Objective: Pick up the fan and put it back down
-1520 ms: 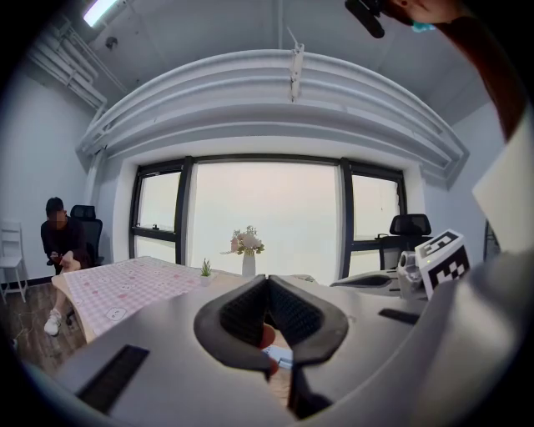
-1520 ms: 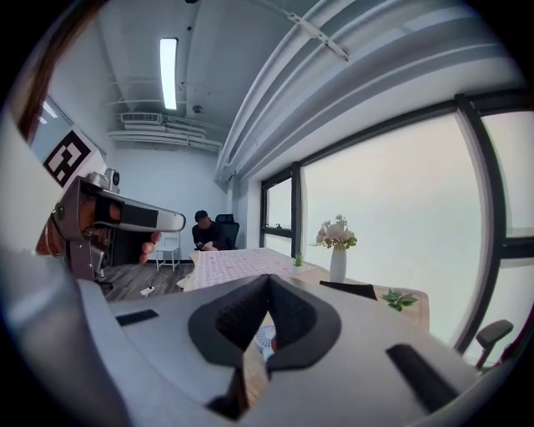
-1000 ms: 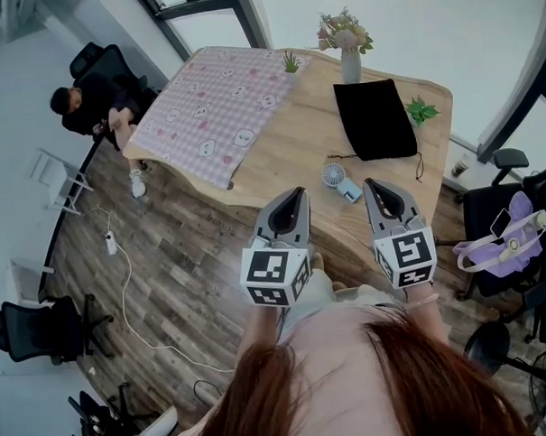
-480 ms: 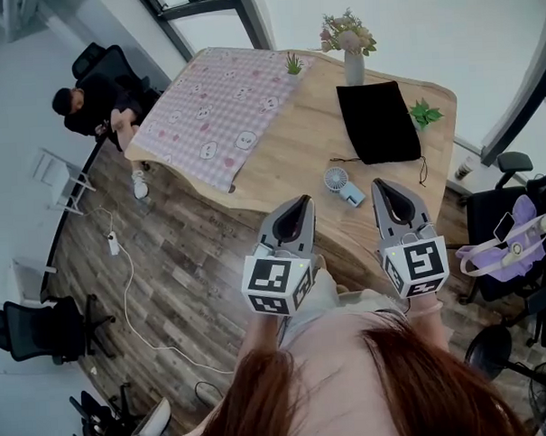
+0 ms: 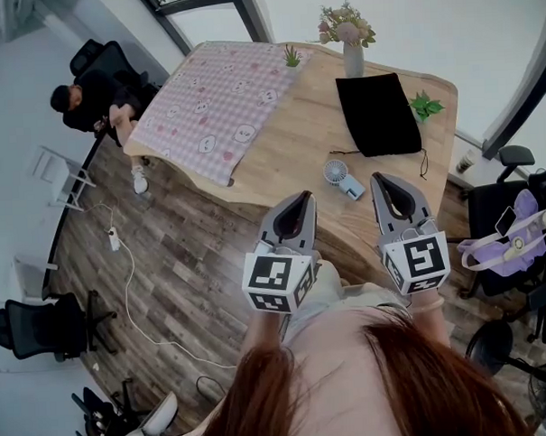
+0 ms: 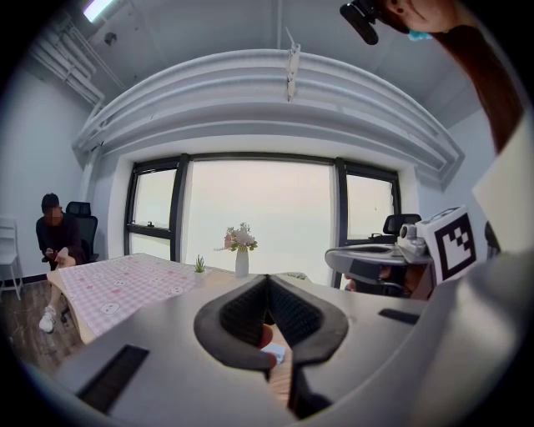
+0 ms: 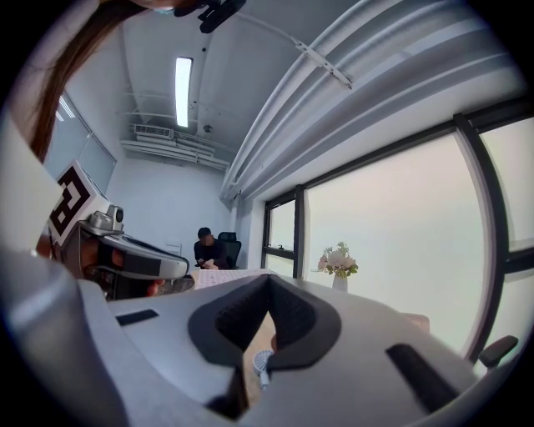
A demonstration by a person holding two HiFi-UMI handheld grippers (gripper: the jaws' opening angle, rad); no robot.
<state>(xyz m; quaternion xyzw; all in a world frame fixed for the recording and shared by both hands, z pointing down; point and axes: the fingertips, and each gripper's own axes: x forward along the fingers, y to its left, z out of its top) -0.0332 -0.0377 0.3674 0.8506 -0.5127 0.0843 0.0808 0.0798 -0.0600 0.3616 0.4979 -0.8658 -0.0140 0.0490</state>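
Observation:
A small white hand fan (image 5: pixel 340 176) with a pale blue handle lies on the wooden table (image 5: pixel 297 148) near its front edge. Both grippers hover level in front of that edge, short of the fan. My left gripper (image 5: pixel 299 197) is to the fan's lower left with its jaws shut and nothing between them. My right gripper (image 5: pixel 381 178) is just right of the fan, also shut and holding nothing. In the right gripper view the fan (image 7: pixel 261 364) shows below the closed tips (image 7: pixel 269 279). In the left gripper view the tips (image 6: pixel 267 279) meet, with a pale bit of the fan (image 6: pixel 273 354) beneath.
On the table are a black pouch (image 5: pixel 377 113), a pink checked cloth (image 5: pixel 218 102), a vase of flowers (image 5: pixel 349 47) and two small green plants (image 5: pixel 290 56). A person (image 5: pixel 92 98) sits at the far left. An office chair with a purple bag (image 5: pixel 504 239) stands at right.
Only the head view has shifted slightly. Both grippers keep their places before the table edge, still shut, and the fan has not moved.

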